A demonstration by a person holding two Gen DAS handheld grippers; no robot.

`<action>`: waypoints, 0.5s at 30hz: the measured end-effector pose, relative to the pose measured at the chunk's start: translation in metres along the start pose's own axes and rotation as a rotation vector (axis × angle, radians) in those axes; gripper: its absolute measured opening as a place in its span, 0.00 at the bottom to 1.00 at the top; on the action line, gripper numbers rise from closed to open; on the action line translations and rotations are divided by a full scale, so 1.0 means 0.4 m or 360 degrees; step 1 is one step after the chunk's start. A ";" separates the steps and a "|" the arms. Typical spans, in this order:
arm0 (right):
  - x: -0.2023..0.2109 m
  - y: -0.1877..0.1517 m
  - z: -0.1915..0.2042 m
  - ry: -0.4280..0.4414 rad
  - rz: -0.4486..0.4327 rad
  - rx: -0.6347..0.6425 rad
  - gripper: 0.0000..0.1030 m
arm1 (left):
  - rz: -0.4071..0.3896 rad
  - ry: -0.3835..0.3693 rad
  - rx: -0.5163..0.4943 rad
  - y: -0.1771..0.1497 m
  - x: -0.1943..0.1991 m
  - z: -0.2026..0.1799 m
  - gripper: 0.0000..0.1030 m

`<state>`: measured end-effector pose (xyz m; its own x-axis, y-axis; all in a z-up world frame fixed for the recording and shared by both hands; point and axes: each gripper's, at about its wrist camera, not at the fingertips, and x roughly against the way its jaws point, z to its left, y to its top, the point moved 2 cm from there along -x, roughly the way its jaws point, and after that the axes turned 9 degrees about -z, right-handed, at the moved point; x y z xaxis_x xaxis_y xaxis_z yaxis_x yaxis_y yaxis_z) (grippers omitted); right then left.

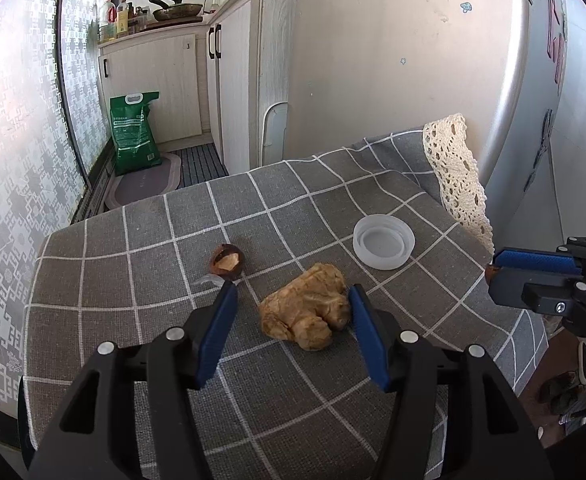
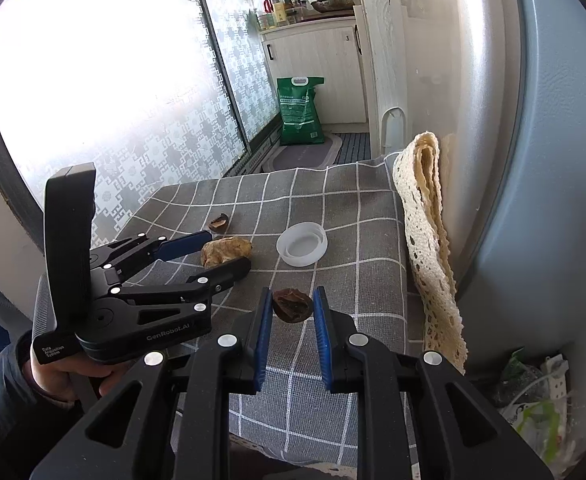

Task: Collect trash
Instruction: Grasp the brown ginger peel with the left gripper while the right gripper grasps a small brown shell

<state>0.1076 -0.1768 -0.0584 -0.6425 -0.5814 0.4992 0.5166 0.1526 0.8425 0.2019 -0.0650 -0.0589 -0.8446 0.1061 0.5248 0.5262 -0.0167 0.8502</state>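
A knobbly piece of ginger [image 1: 307, 310] lies on the grey checked tablecloth [image 1: 133, 272], between the open fingers of my left gripper [image 1: 293, 294]; it also shows in the right wrist view [image 2: 225, 250]. A brown shell half [image 1: 227, 261] lies just beyond the left fingertip. A clear plastic lid [image 1: 384, 241] sits further right. My right gripper [image 2: 293, 304] is shut on a dark brown shell piece [image 2: 291, 305], held above the cloth near the table's right side. The right gripper also shows in the left wrist view [image 1: 493, 270].
A silver fridge [image 1: 413, 80] stands behind the table, with a lace cloth edge [image 1: 457, 176] folded up against it. A green sack [image 1: 135, 132] stands on the floor by white cabinets. Plastic bags [image 2: 533, 400] lie on the floor at the right.
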 end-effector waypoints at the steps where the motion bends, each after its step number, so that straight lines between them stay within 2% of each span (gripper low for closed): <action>1: 0.002 -0.001 0.001 0.0000 -0.0002 0.0001 0.20 | -0.0003 -0.0003 -0.0005 0.000 0.000 -0.003 0.55; 2: 0.003 -0.002 0.001 0.0001 -0.0001 0.0001 0.20 | -0.0005 0.0003 -0.0018 0.000 0.000 -0.006 0.45; 7: 0.001 0.002 0.006 0.0005 0.0002 0.0008 0.20 | -0.0019 -0.0006 -0.0012 -0.001 0.004 -0.003 0.44; 15: -0.022 0.009 0.043 0.0026 0.0022 0.0052 0.20 | -0.0118 -0.0045 0.0090 0.015 0.059 0.047 0.44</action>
<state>0.1054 -0.1574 -0.0563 -0.6258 -0.5919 0.5079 0.5066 0.1867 0.8417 0.1870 -0.0438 -0.0422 -0.8787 0.1328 0.4586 0.4679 0.0485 0.8824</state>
